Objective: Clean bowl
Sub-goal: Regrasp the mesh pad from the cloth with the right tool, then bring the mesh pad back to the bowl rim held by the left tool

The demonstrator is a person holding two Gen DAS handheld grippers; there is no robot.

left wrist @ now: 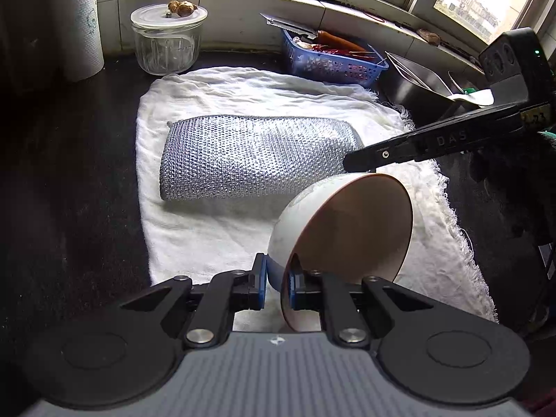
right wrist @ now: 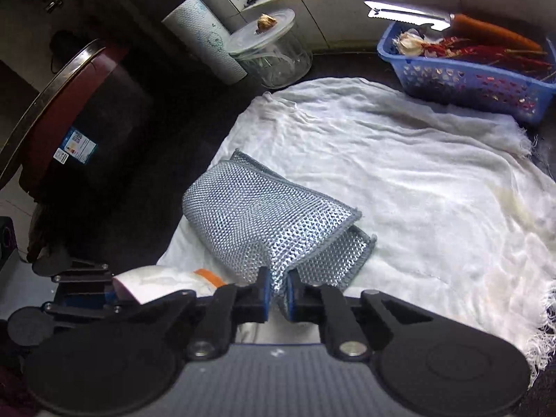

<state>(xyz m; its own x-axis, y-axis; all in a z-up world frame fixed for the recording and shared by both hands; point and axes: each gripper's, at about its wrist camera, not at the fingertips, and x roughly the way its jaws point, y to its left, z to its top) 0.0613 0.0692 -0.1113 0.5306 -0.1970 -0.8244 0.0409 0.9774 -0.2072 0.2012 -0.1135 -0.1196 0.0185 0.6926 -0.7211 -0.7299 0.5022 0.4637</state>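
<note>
My left gripper point(left wrist: 277, 285) is shut on the rim of a white bowl point(left wrist: 312, 208) with a brown inside, held tilted on its side above the white towel point(left wrist: 194, 236). A folded silver mesh scrubbing cloth point(left wrist: 257, 156) lies on the towel behind the bowl. In the left wrist view the right gripper point(left wrist: 351, 161) reaches in from the right and meets the cloth's right end. In the right wrist view my right gripper point(right wrist: 278, 292) is shut on the near corner of the mesh cloth point(right wrist: 257, 215), which lifts there. The bowl point(right wrist: 156, 285) shows at lower left, partly hidden.
A glass jar point(left wrist: 168, 40) with a lid and a paper towel roll point(left wrist: 80, 24) stand at the back left. A blue basket point(left wrist: 333, 57) with chillies, garlic and a knife sits at the back right, a steel sink point(left wrist: 417, 87) beside it. A dark round cooker point(right wrist: 80, 114) stands left.
</note>
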